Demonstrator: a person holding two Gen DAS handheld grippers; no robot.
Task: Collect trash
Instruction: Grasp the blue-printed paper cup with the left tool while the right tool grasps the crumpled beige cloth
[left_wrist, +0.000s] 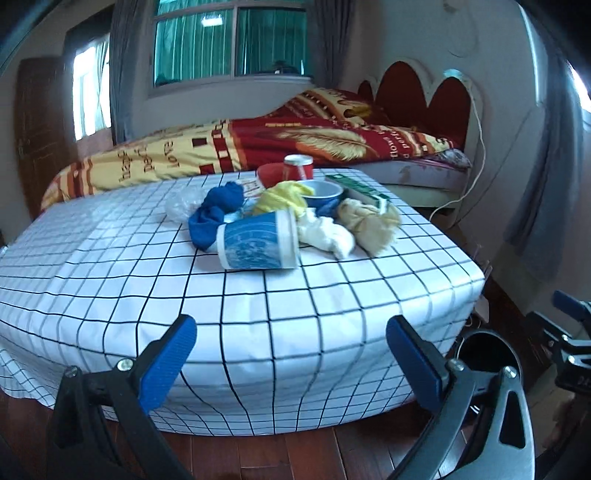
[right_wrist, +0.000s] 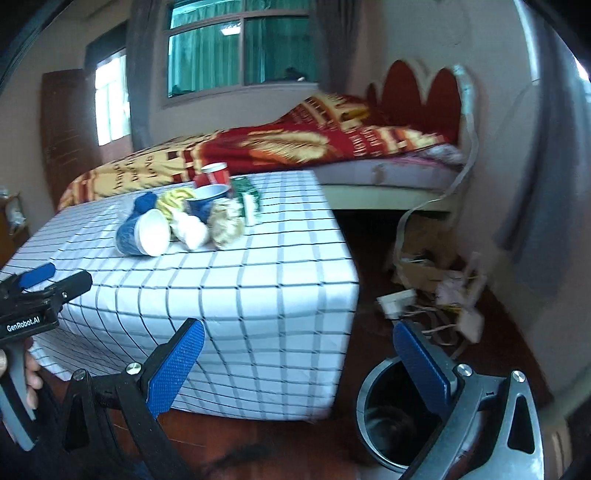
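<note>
A low worktop (left_wrist: 110, 266) covered in a white cloth with a black grid fills the middle of the left wrist view. The trash sits in a loose pile on its far half, in the centre of the frame. Nearest the camera, a blue-and-white paper cup (left_wrist: 256, 238) lies on its side. Behind it to the left are a crumpled blue wad (left_wrist: 218, 210) and a clear plastic bag (left_wrist: 181, 203). To the right of the cup lie a white crumpled wad (left_wrist: 328, 236) and a tan crumpled wad (left_wrist: 373, 221), touching each other. Further back are a yellow wad (left_wrist: 284, 195), an upright blue bowl-shaped cup (left_wrist: 323, 192), a green carton (left_wrist: 358, 190) and a red can (left_wrist: 298, 168).

The left gripper (left_wrist: 291, 358) hangs at the bottom of the frame, short of the worktop's near edge. Its blue-padded fingers (left_wrist: 170, 362) are spread wide and hold nothing.

In the right wrist view, the right gripper (right_wrist: 299, 365) is also at the bottom of the frame, its fingers (right_wrist: 177, 369) spread wide and empty. A round black bin (right_wrist: 391, 417) stands on the wooden floor (right_wrist: 258, 443) at lower right, just beside the worktop's corner and partly behind the right-hand finger. The left gripper appears at the left edge, held by a hand (right_wrist: 31, 380).

A bed (left_wrist: 258, 147) with a red and yellow cover runs across the background, under a window (left_wrist: 229, 40). Cardboard and loose clutter (right_wrist: 436, 280) lie on the floor to the right, near the bed's end.
</note>
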